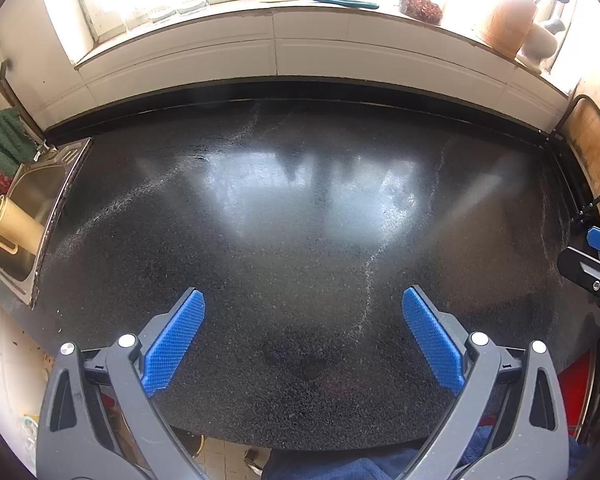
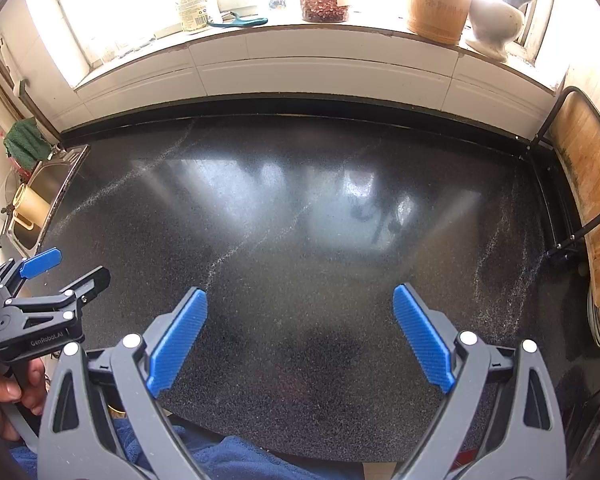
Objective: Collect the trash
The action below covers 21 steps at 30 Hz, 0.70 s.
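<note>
Both blue-padded grey claws, left [image 1: 303,334] and right [image 2: 300,334], hang released over bare speckled black countertop [image 1: 300,208] ahead; grabbing risks scraping stone

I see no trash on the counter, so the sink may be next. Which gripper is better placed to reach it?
Left, probably. The sink sits at the counter's left end, nearer the left gripper; both grippers are open and empty.

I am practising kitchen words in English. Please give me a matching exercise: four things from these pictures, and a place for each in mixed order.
Things:
1. beige cup
2. wooden board
3. teal peeler
4. green cloth

Places:
a. on the window sill
b. in the sink
c. on the far left, behind the sink
d. upright at the right end of the countertop

Pairs: 1-b, 2-d, 3-a, 4-c
</note>
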Each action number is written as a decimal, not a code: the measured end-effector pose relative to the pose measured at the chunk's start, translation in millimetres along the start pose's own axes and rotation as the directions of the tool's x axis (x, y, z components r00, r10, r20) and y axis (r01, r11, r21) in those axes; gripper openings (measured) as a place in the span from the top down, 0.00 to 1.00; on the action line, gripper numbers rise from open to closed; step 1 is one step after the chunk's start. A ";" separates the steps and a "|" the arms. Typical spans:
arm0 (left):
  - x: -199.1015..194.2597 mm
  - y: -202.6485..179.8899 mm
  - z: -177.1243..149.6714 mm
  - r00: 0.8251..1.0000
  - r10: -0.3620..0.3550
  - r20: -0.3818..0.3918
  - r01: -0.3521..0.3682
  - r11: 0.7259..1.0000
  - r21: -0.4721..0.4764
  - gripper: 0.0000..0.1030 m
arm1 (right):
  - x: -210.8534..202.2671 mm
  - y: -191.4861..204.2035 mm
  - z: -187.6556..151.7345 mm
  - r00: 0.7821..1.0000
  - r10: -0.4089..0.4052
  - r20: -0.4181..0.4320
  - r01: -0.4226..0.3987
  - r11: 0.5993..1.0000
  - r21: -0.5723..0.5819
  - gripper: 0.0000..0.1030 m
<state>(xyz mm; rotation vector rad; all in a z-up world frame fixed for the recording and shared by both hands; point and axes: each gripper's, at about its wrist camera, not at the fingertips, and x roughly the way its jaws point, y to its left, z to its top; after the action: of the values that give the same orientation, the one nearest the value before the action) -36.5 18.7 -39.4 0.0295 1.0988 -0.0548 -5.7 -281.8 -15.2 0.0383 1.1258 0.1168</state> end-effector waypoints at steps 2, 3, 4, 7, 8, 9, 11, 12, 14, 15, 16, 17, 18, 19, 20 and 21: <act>-0.1 -0.1 -0.2 1.000 0.000 0.000 0.000 1.000 0.001 0.06 | 0.4 -0.3 0.5 1.000 0.001 0.000 -0.001 1.000 -0.001 0.12; -0.2 0.0 -0.3 1.000 0.000 0.000 0.000 1.000 0.001 0.06 | 0.8 -0.5 0.8 1.000 0.002 -0.001 -0.002 1.000 -0.001 0.12; -0.1 0.0 -0.2 1.000 -0.001 0.000 0.001 1.000 0.001 0.06 | 1.0 -0.5 0.8 1.000 0.002 -0.002 -0.002 1.000 -0.001 0.12; 0.0 -0.2 -0.4 1.000 0.000 0.000 0.000 1.000 0.002 0.06 | 1.0 -0.5 0.6 1.000 0.002 -0.002 -0.002 1.000 -0.001 0.12; 0.0 -0.1 -0.4 1.000 -0.001 0.000 0.001 1.000 0.001 0.06 | 0.9 -0.5 0.4 1.000 0.002 -0.002 -0.002 1.000 -0.001 0.12; 0.1 -0.1 -0.4 1.000 0.000 0.000 0.000 1.000 0.001 0.06 | 0.7 -0.6 0.3 1.000 0.002 -0.002 -0.002 1.000 -0.002 0.12; 0.0 0.0 -0.5 1.000 0.000 0.000 0.000 1.000 0.001 0.06 | 0.7 -0.6 0.3 1.000 0.001 -0.002 -0.001 1.000 -0.002 0.12; -0.1 0.1 -0.7 1.000 0.000 0.000 0.000 1.000 0.002 0.06 | 0.5 -0.5 -0.1 1.000 0.001 -0.001 -0.001 1.000 0.000 0.12; -0.3 0.2 -1.0 1.000 0.000 0.002 0.000 1.000 0.001 0.06 | 0.9 -0.4 0.3 1.000 0.001 -0.002 -0.001 1.000 -0.002 0.12; -0.3 0.1 -1.1 1.000 0.001 0.002 -0.001 1.000 0.002 0.06 | 0.8 -0.4 0.1 1.000 0.001 -0.001 -0.001 1.000 -0.002 0.12; -0.4 0.2 -1.0 1.000 0.003 0.003 -0.003 1.000 0.001 0.06 | 0.7 -0.4 0.0 1.000 0.001 -0.002 -0.001 1.000 -0.001 0.12; -0.7 0.1 -1.0 1.000 0.004 0.003 -0.004 1.000 0.001 0.06 | 0.6 -0.4 -0.2 1.000 0.001 -0.002 -0.001 1.000 -0.001 0.12; -0.9 0.2 -1.1 1.000 0.004 0.004 -0.004 1.000 0.001 0.06 | 0.1 -0.5 -0.3 1.000 0.001 -0.001 -0.001 1.000 -0.003 0.12; -1.0 0.3 -1.3 1.000 0.005 0.004 -0.005 1.000 0.002 0.06 | 0.2 -0.6 -0.3 1.000 0.001 -0.002 -0.001 1.000 -0.003 0.12; -1.0 0.3 -1.2 1.000 0.004 0.004 -0.004 1.000 0.002 0.06 | 0.0 -0.3 -0.4 1.000 0.000 -0.002 0.000 1.000 -0.002 0.12; -0.9 0.4 -1.2 1.000 0.004 0.005 -0.004 1.000 0.001 0.06 | 0.0 -0.2 -0.3 1.000 0.001 -0.001 -0.001 1.000 -0.003 0.12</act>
<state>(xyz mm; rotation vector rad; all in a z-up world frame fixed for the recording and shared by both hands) -37.9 19.2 -39.1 0.0327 1.0941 -0.0516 -6.0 -282.0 -15.3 0.0363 1.1262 0.1189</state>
